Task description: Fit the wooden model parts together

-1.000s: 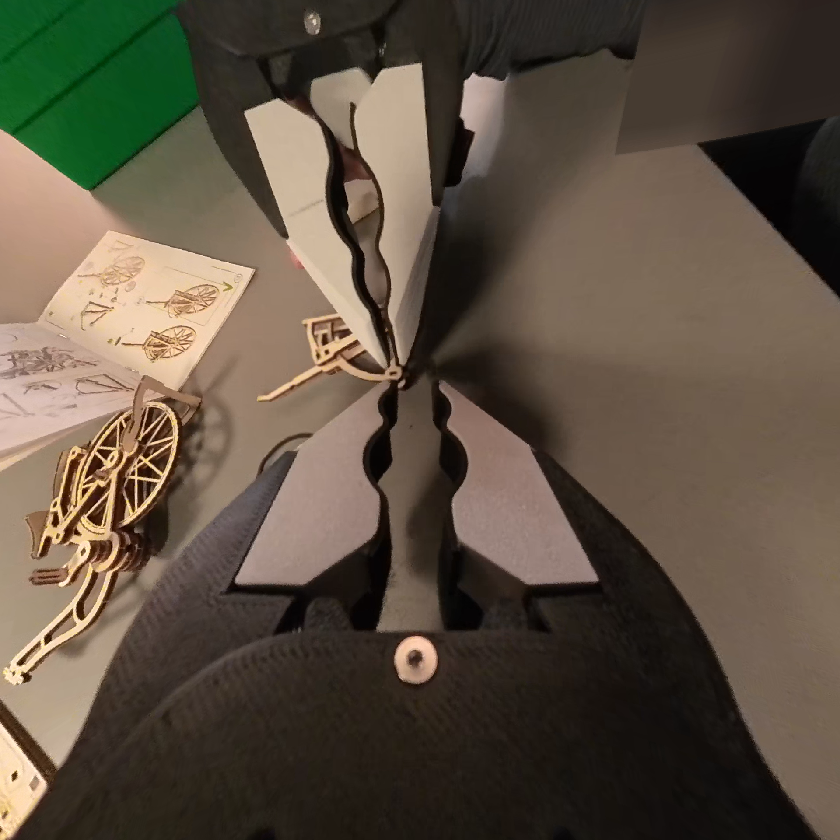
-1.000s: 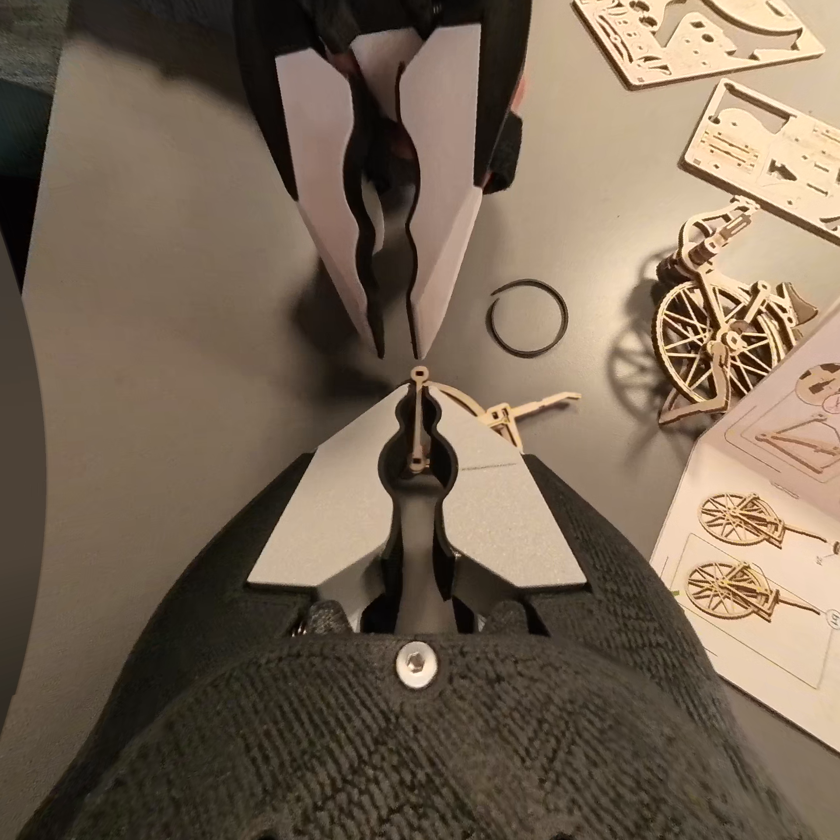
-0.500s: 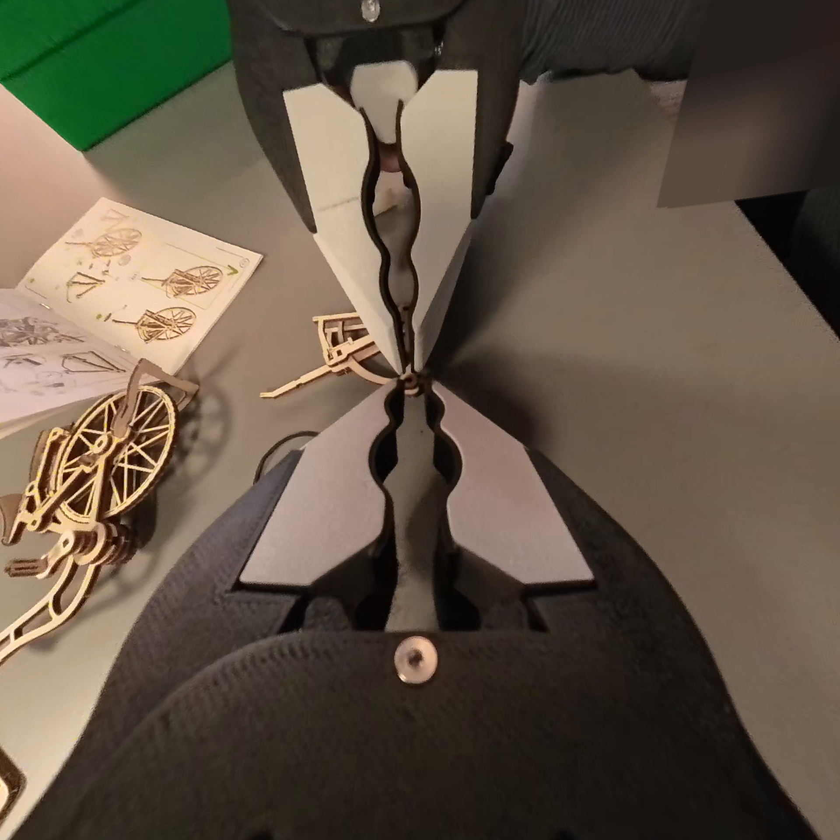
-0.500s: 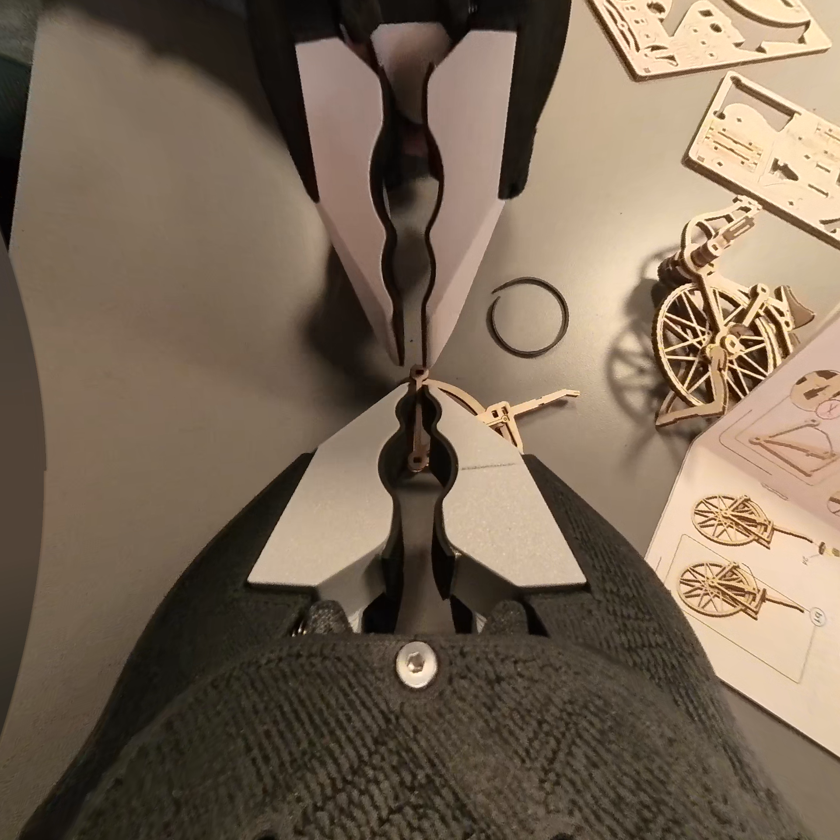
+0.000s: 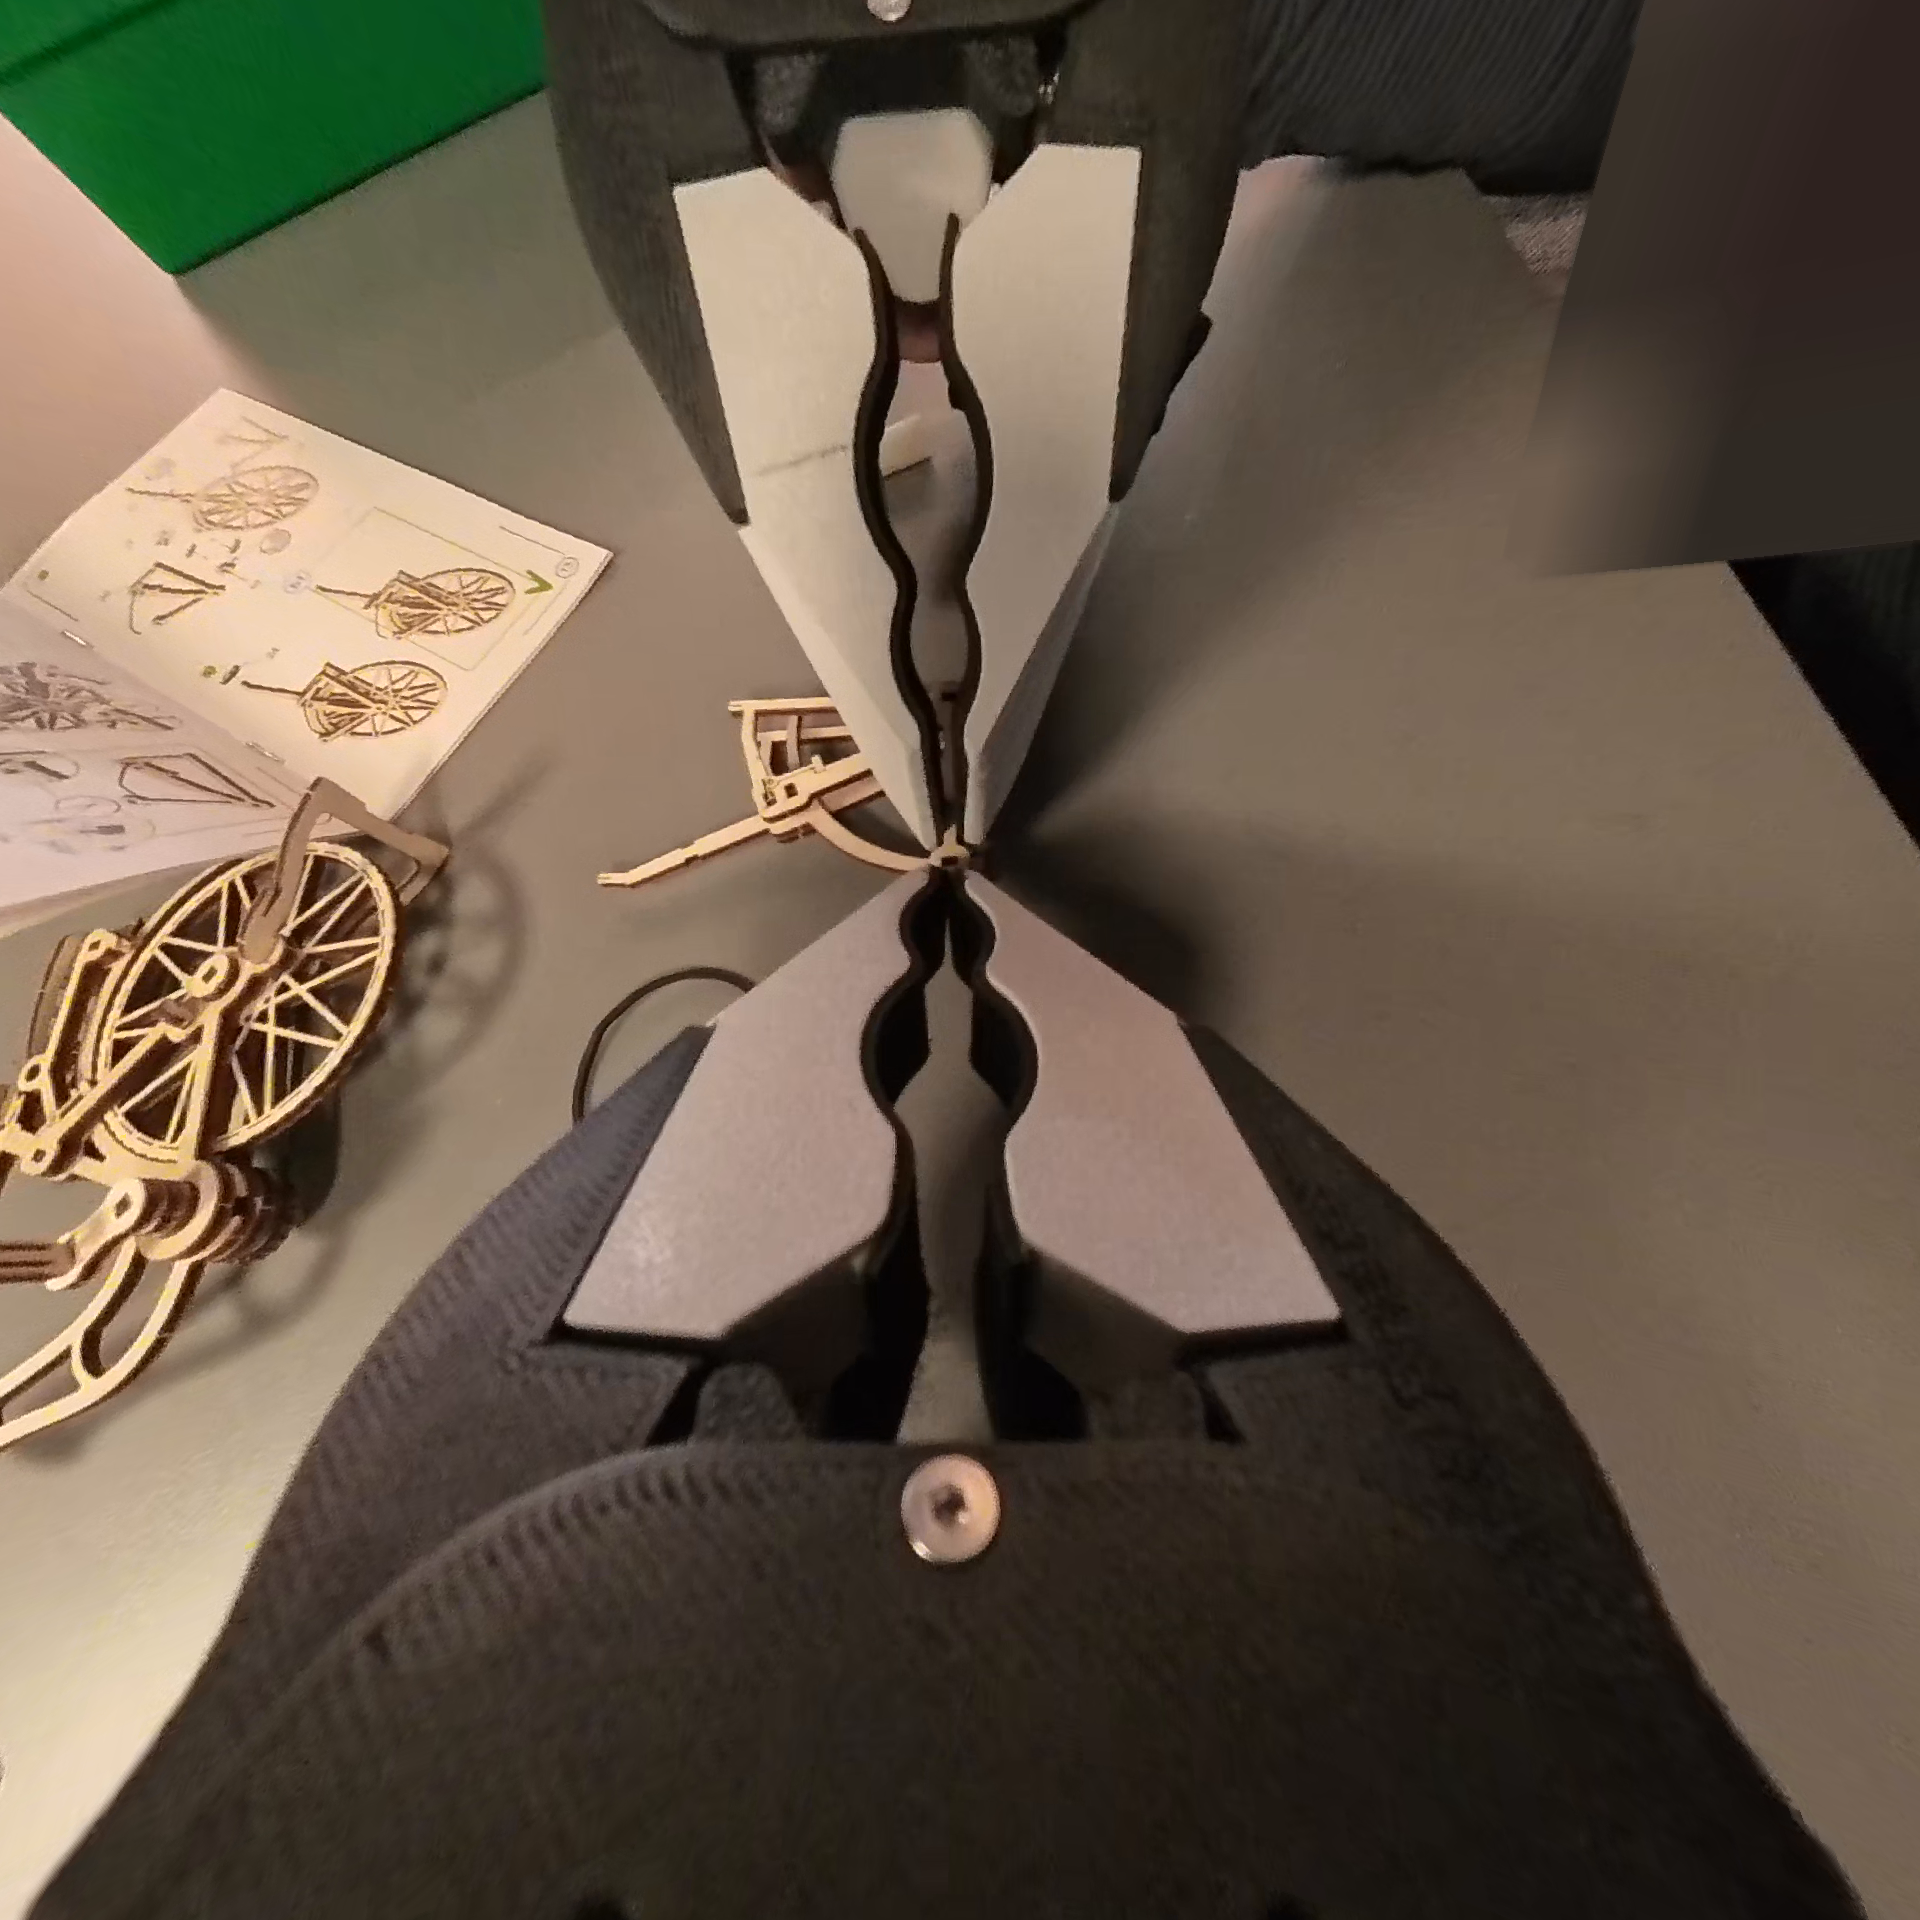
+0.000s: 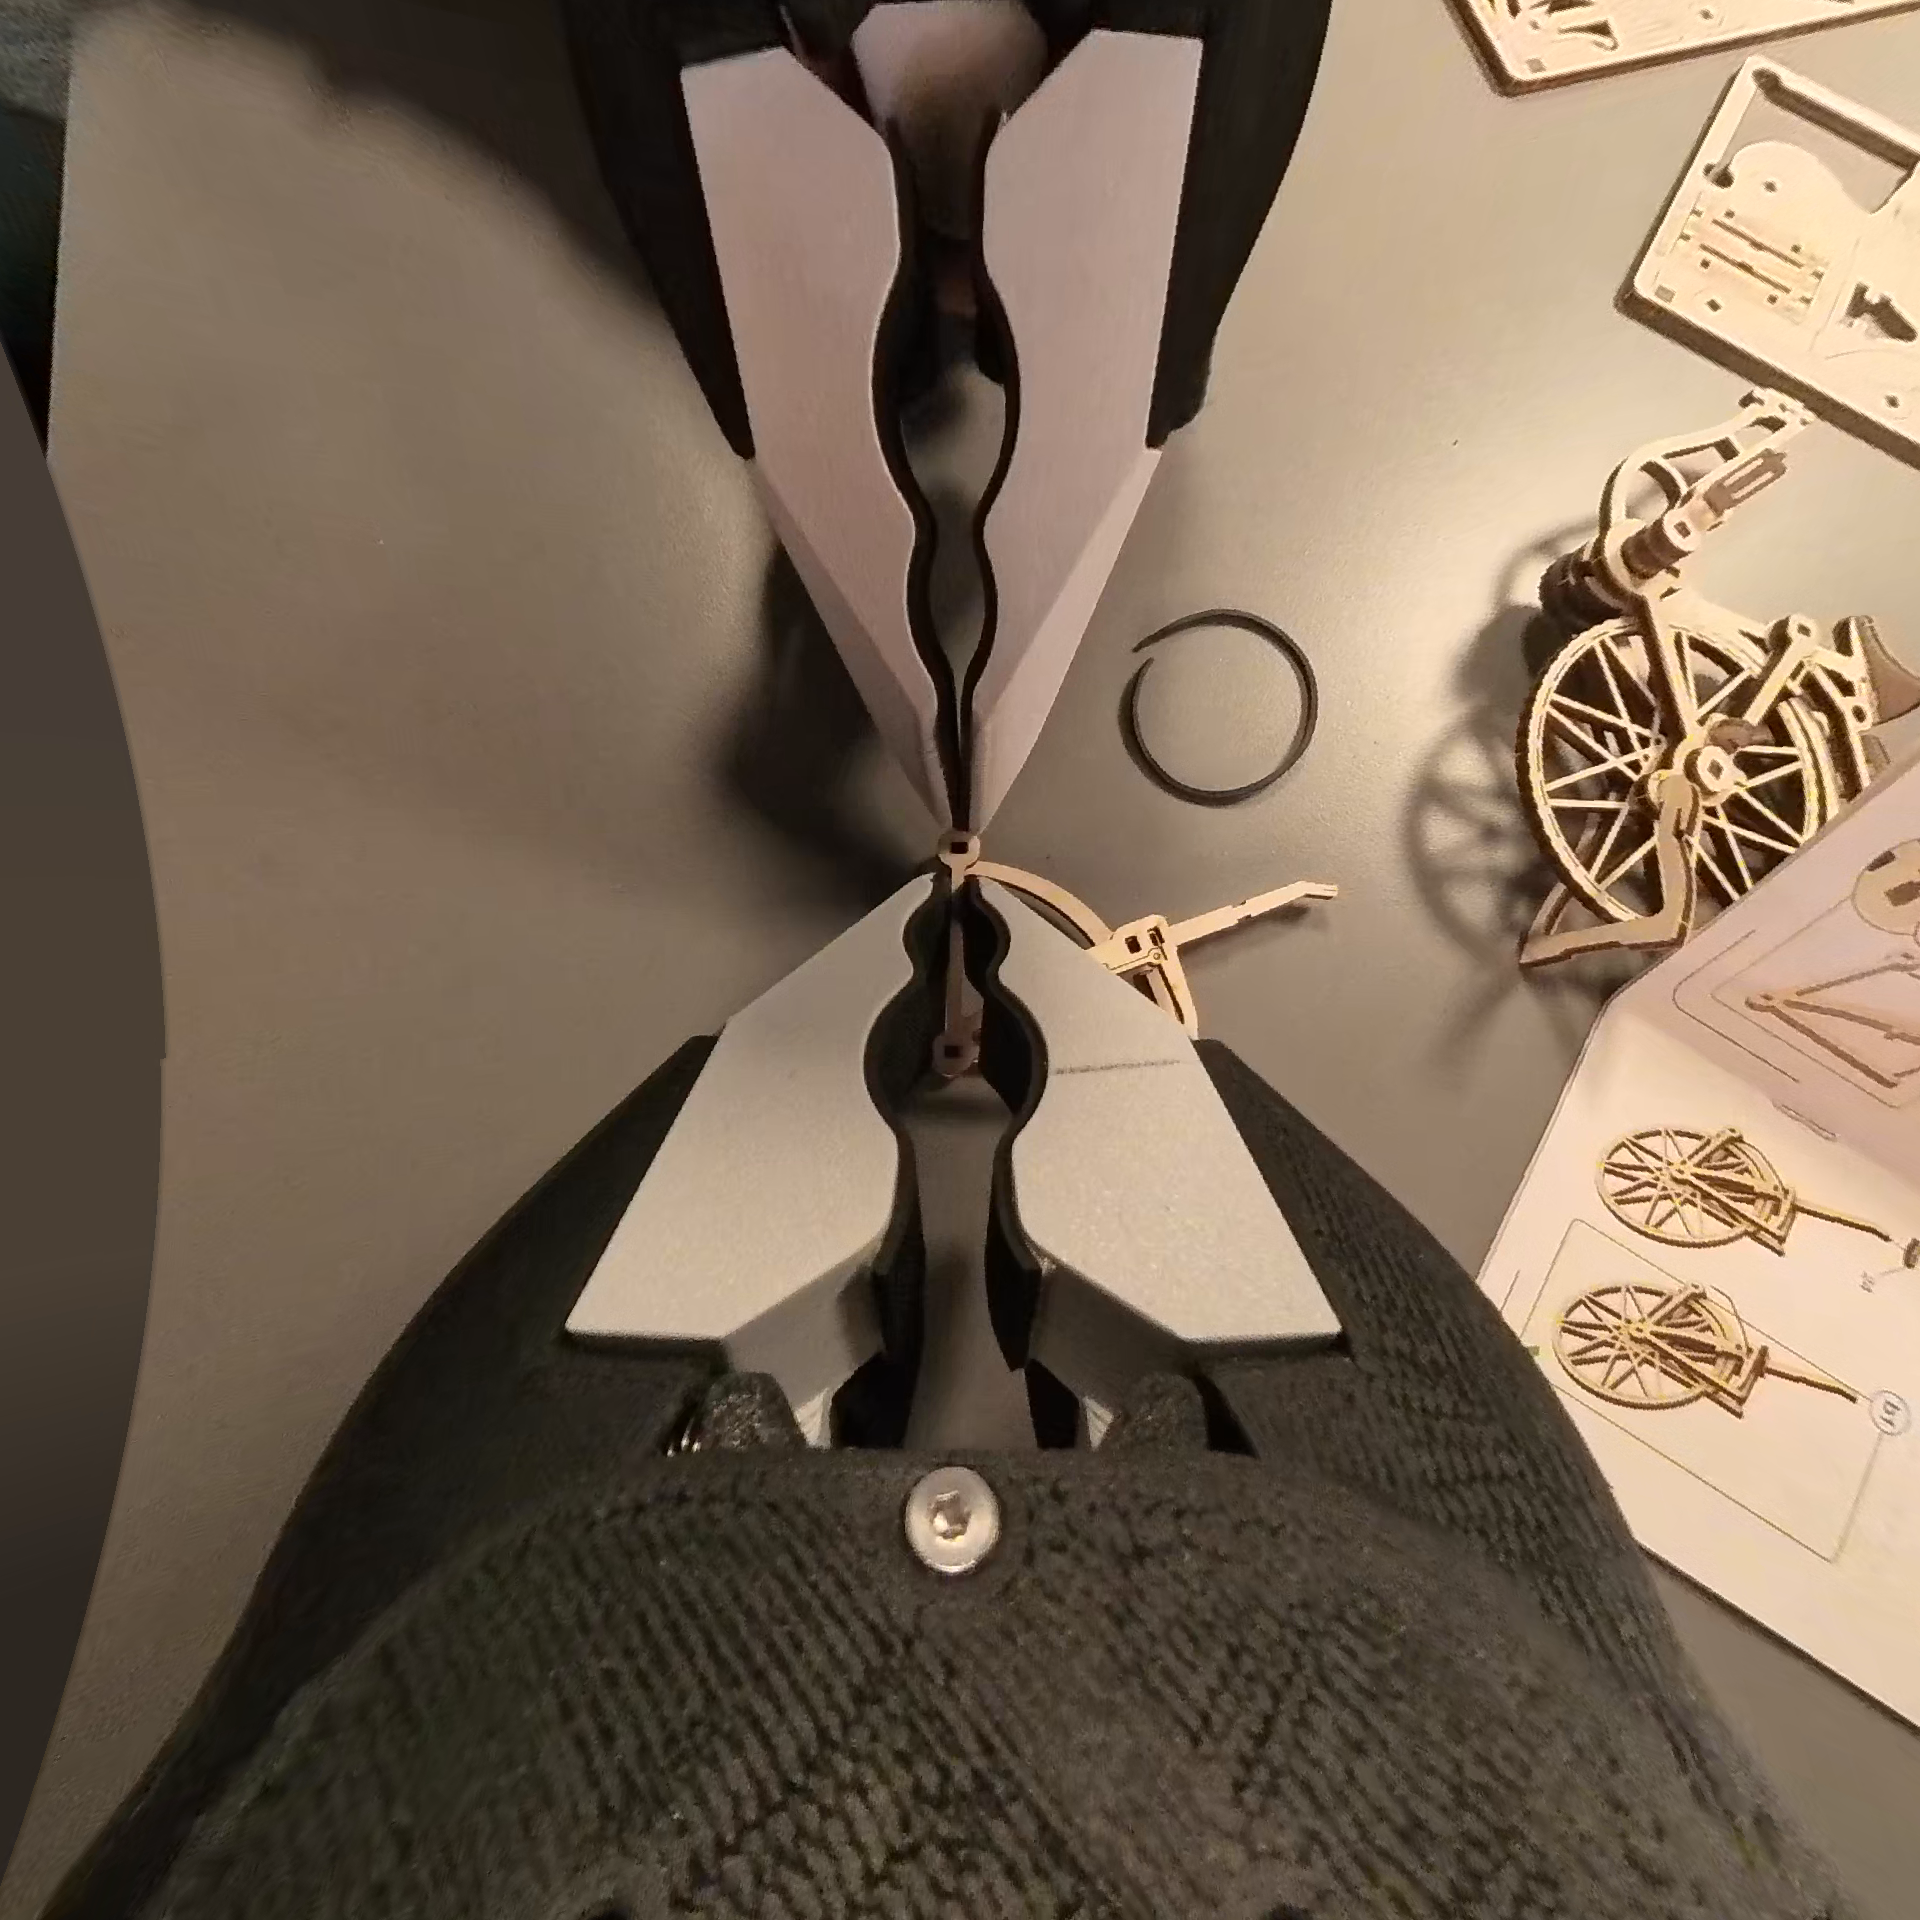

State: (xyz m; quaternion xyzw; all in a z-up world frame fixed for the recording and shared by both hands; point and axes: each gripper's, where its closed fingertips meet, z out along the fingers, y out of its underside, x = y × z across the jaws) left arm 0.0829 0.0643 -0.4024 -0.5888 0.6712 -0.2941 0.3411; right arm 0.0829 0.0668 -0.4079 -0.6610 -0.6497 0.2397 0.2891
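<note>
Two grippers meet tip to tip over the grey table [image 5: 1403,935]. We hold our right gripper [image 6: 954,881] clamped on a thin wooden strip [image 6: 954,966]; the strip runs back between its fingers [image 6: 1091,1039], and its small square end pokes out past the tips. Our left gripper [image 5: 948,896] comes in from the opposite side with its fingers [image 5: 810,1039] drawn narrow, tips pinched right at that square end. Whether they truly grip it or only touch it, we cannot tell.

Taking the strip as our mark: a curved wooden frame piece [image 6: 1143,935] arcs away from its square end and lies on the table just beside. A black open ring [image 6: 1221,704] lies near the frame, apart from it. Farther out from the strip stands the spoked wheel assembly [image 6: 1673,769], upright on the table. The instruction booklet [image 6: 1714,1247] lies open next to the wheel. Two flat wooden part sheets [image 6: 1787,260] lie well apart from the strip, beyond the wheel. A green box [image 5: 260,104] sits at the far table edge.
</note>
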